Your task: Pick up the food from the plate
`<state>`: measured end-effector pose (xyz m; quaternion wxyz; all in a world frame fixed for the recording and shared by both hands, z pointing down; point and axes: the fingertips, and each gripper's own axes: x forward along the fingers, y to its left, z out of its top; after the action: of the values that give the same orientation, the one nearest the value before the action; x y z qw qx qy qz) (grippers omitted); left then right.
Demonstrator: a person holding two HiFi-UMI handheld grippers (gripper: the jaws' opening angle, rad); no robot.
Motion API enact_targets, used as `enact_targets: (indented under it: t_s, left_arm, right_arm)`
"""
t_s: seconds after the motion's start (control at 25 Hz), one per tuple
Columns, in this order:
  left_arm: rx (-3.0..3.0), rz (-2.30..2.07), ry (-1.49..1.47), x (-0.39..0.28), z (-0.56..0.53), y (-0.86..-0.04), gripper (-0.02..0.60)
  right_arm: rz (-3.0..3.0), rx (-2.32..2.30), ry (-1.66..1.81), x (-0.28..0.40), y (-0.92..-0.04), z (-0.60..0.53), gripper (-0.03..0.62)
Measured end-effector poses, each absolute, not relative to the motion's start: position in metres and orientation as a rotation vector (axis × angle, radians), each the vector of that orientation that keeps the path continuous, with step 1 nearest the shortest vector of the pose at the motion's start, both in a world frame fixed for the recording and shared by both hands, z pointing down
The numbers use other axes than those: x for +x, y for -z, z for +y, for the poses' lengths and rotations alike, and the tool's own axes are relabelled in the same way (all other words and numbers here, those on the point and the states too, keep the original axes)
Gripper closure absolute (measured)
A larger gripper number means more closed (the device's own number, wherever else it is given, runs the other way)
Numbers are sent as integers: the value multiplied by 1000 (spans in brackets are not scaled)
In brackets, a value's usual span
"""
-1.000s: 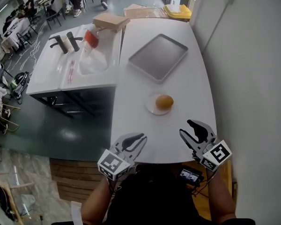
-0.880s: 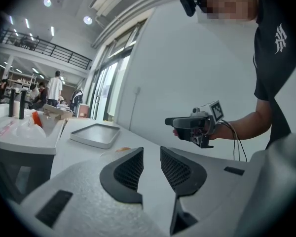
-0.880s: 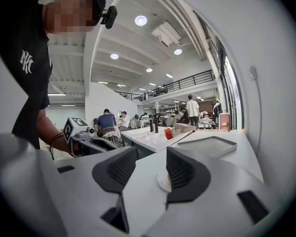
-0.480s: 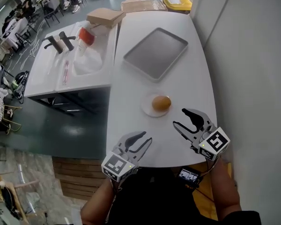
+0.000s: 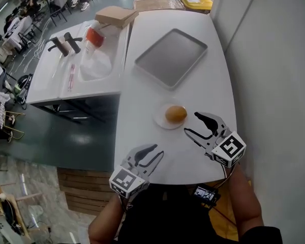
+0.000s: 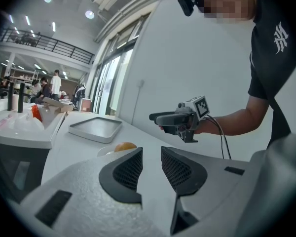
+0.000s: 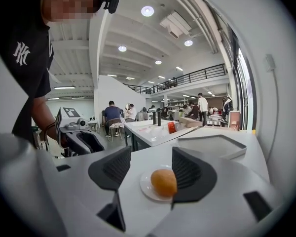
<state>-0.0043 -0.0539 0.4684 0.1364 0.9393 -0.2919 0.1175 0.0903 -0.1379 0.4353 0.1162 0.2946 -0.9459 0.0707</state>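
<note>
The round golden-brown bun [image 5: 176, 114] sits on the small white plate [image 5: 160, 121], just beyond the right gripper [image 5: 190, 123], whose empty jaws have just been opening and stand apart; closing off-centre could roll the bun off the plate, with the slightly parted, empty left gripper [image 5: 158, 150] well away.

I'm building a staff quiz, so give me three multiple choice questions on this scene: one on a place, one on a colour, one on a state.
1. Where is the food? A on the floor; B on the white plate; C on a chair.
2. Its colour? A orange-brown; B green; C blue.
3. The right gripper is: A shut on the food; B shut on the plate; C open.
Key: 1 B, the head view shows it on the plate. 2 A, seen in every view. 3 C, its jaws have just been opening and stand apart, nothing between them, the food ahead.
</note>
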Motion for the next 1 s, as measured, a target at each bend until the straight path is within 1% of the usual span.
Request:
enact_targets:
  t_s: [0.16,0.4,0.56,1.0]
  left_arm:
    - [2713,-853,-347,-4,-57,-473,485]
    - [2683,-872,-360,-8,-60,-483,485]
    - [2669,-874,-370,-9,-64,-490,485]
    - [2642,-877,-386,-17,-80,-510,485]
  right_arm:
    - [-2742,811,-186,89,-453,-151,355]
    - [-2689,692,-162,77,-489,-170,315]
    - [-2687,666,-183,73,-504,-182,310]
    - [-2640,581,-200,56,-547,-200,264]
